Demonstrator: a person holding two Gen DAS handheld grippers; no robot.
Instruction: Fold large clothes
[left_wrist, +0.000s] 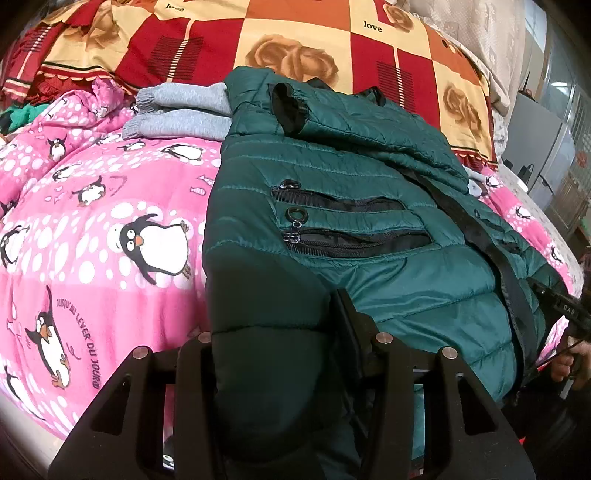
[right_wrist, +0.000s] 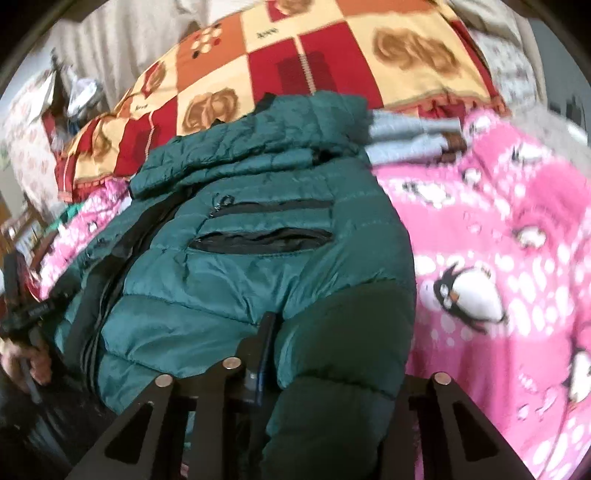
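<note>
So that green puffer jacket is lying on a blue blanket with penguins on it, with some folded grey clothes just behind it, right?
Not quite: the penguin blanket is pink, not blue, as the left wrist view shows plainly. The rest holds: the green puffer jacket lies on it, and the folded grey clothes sit just behind the jacket.
</note>
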